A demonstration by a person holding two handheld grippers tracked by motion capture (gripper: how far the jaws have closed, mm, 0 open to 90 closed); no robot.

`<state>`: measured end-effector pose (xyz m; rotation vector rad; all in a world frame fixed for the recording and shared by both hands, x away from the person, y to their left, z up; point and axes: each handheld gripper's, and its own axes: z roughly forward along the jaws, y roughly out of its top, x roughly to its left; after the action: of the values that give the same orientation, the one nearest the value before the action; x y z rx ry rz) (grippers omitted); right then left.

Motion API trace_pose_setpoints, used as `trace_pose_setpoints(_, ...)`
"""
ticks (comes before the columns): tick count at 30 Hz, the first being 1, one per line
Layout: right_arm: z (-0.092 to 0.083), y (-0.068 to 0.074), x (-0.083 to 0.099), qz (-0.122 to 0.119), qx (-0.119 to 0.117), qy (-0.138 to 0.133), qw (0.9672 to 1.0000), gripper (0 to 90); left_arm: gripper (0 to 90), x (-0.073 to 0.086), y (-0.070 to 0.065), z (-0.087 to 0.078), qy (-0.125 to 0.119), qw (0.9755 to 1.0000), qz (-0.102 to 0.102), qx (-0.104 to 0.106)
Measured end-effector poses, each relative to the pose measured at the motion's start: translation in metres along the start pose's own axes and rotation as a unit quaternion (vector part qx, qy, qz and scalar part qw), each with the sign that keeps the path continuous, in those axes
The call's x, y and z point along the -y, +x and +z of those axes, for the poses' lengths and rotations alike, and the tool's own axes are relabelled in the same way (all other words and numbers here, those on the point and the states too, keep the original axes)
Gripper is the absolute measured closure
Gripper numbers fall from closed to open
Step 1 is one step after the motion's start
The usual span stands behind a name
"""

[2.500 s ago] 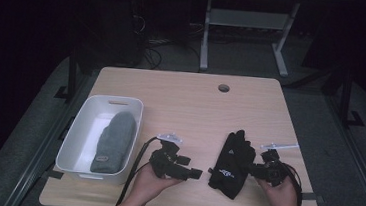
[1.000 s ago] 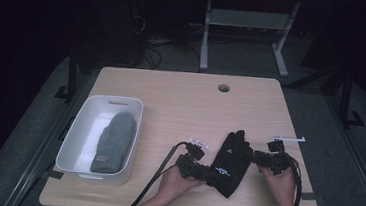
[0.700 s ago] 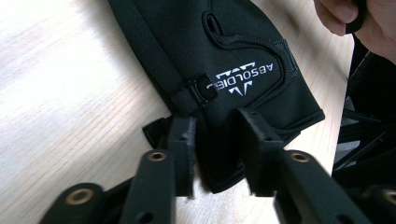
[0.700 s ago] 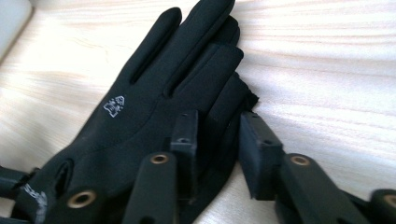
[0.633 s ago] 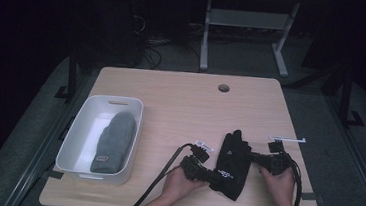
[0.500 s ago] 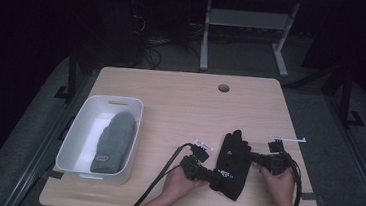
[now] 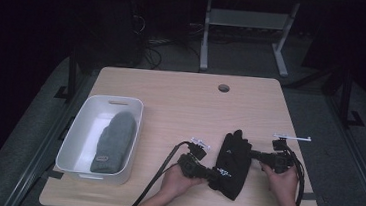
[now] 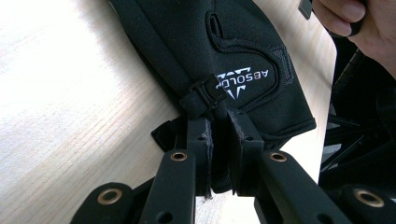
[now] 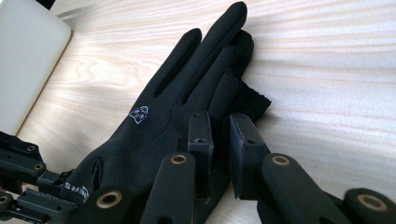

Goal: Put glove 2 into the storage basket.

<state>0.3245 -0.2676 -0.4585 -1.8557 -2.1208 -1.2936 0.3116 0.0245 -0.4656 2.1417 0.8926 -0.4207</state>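
Fingers of both grippers newly clamped on glove

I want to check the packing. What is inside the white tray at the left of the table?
In the white tray lies one grey knitted hat, with a small label near its lower end. Whatever may lie under the hat is covered.

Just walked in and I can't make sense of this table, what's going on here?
A person is working on a black glove lying flat on the wooden table, with a handheld gripper in each hand. The left gripper has clamped the glove's cuff edge by the clip and logo; the right gripper has just been closing on the opposite edge, fabric between its jaws. To the left, a white bin holds a grey beanie. The glove is not lifted yet.
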Motion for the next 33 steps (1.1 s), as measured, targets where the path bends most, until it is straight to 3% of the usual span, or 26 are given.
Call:
trace_pose_setpoints(19, -0.003, 0.012, -0.008, 0.001, -0.02, -0.007, 0.9998, 80.2, 81.3, 0.0, -0.001, -0.014, -0.01, 0.9999, 0.002, 0.003)
trace_pose_setpoints(33, -0.006, 0.026, -0.018, -0.004, -0.037, -0.011, 0.9993, 80.3, 81.3, -0.002, -0.005, -0.036, -0.021, 0.9997, 0.011, -0.003)
